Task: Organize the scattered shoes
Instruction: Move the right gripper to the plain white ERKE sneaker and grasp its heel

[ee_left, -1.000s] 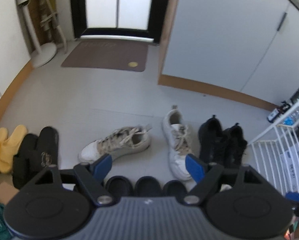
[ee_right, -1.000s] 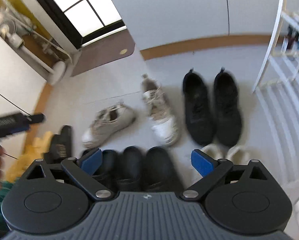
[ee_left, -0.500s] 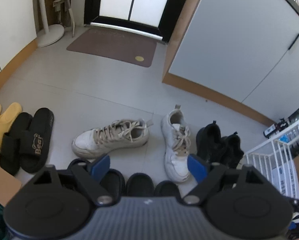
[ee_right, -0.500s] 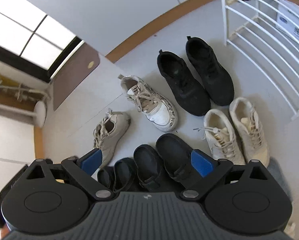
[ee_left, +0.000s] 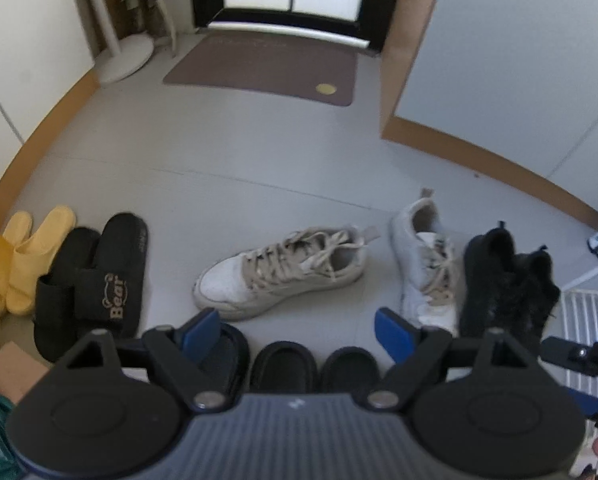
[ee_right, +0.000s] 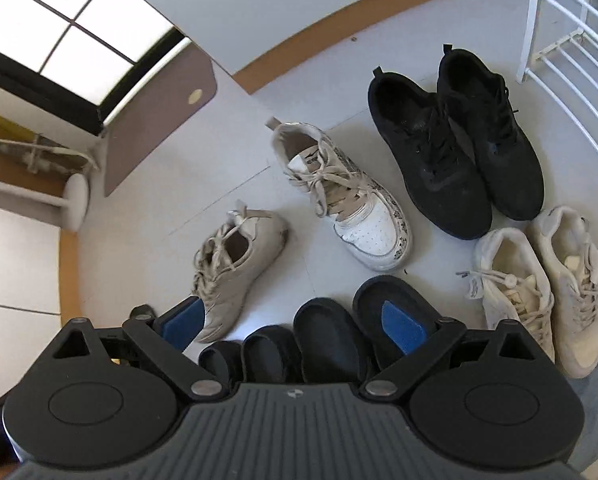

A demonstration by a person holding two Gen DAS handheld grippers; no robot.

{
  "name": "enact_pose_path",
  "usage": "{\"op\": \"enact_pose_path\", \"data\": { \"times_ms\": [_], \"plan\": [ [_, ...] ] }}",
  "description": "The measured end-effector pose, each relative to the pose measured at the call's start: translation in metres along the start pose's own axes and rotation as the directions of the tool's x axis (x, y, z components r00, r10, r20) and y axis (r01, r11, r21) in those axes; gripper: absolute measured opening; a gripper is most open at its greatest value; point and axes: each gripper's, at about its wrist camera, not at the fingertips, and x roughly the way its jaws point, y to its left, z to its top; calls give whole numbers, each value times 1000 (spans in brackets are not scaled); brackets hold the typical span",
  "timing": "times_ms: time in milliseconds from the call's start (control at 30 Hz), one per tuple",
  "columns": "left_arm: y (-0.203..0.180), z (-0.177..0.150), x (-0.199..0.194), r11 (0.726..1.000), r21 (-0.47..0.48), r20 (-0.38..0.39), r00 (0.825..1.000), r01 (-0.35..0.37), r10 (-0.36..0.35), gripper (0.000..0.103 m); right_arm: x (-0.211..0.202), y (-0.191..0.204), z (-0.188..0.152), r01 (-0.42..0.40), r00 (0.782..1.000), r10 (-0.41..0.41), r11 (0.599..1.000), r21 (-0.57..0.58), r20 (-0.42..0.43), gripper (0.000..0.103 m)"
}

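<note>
Both grippers gape empty — black slide reads "Bear".

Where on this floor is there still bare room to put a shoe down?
Widest bare floor lies between the doormat and the beige sneaker. A smaller patch sits between that sneaker and the black slides. It is crowded around the black sneakers, cream sneakers and white rack.

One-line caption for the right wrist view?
Open right gripper above black slip-ons, with scattered pale sneakers and paired black sneakers beyond.
</note>
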Motion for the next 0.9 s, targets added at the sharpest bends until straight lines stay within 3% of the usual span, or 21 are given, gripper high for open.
{"op": "enact_pose_path", "data": {
  "times_ms": [167,400,567,767,900],
  "plan": [
    [18,7,27,995,-76,-29,998,-60,58,85,41,28,6,22,1000,-23,995,-92,-12,98],
    [34,14,46,990,-86,2,993,-114,114,85,90,80,1,-42,999,40,975,-216,-12,98],
    [61,9,55,989,-128,47,995,-79,86,85,124,109,4,-87,996,79,954,-288,-39,98],
    [96,-1,72,970,-208,52,989,-125,138,85,152,107,5,-141,989,128,963,-230,-72,98],
    [113,-3,83,951,-278,63,985,-135,158,85,170,112,5,-136,990,123,967,-214,-76,99]
  ]
}}
